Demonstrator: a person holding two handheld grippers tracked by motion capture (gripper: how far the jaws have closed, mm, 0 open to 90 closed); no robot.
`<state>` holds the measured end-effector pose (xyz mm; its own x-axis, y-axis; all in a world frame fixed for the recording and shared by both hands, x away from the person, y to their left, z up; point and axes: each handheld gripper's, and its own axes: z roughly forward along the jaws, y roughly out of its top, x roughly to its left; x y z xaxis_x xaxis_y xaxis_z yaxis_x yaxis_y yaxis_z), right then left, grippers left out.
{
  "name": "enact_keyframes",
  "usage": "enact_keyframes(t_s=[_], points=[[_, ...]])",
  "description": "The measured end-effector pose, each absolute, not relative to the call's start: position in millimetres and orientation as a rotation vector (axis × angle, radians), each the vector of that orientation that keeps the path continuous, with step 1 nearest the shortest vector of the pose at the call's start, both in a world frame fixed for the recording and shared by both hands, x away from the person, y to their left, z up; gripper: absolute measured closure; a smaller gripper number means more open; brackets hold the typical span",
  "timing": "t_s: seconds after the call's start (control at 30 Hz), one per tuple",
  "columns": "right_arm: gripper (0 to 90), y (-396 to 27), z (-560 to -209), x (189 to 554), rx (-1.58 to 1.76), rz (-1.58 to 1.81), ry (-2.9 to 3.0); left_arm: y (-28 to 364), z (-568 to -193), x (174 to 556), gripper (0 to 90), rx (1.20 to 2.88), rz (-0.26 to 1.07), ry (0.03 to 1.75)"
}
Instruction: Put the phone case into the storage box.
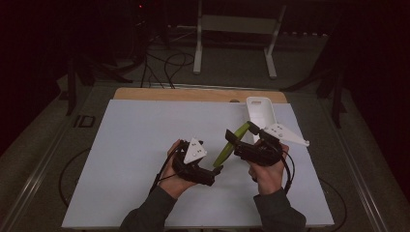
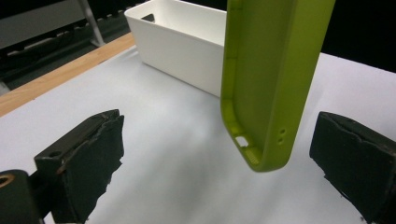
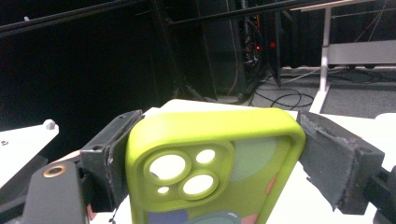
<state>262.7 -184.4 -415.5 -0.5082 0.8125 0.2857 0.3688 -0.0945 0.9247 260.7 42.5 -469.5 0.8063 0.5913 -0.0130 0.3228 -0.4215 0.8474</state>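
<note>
A: High view first. Where's the case?

B: The green case [image 1: 231,144] is off the table, tilted, running from upper right down to lower left between the two hands. Its upper end sits in the right gripper [image 1: 240,137], held by the right hand [image 1: 268,169]. Its lower end is at the left gripper [image 1: 217,170], held by the left hand [image 1: 175,176].

A: Anything else on the table?

B: White sheet [image 1: 135,159] over a wooden table [image 1: 159,94]. A white bin [image 1: 261,113] stands at the far right of the sheet, just behind the right gripper.

A: Left gripper view?

B: The jaws stand wide. The case [image 2: 271,79] hangs down between them, nearer the right pad [image 2: 355,163], with a gap showing on both sides. The left pad [image 2: 88,158] is well clear of it. No grip here. The inner side of the case faces the camera, with port cutouts at the bottom edge. The bin [image 2: 182,46] is behind it on the sheet [image 2: 163,140], the table edge [image 2: 60,77] at left.

A: Right gripper view?

B: The case [image 3: 210,163] sits across the jaws, back toward the camera, camera cutout at left. Both pads [image 3: 116,158] press its two long edges, so the right gripper holds it by the width. The jaws are spread far, as wide as the case.

A: Background?

B: Dark, with cables [image 3: 280,98] on the floor and a white frame leg [image 3: 324,60].
</note>
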Motion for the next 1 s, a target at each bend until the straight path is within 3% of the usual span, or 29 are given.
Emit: enact_keyframes(t_s=[1.0], points=[[17.8,-187.3,-408.3,270.7,1.284,1.575,1.809,73.9,-466.1,259.0,1.8,2.038,0.37,0.718]])
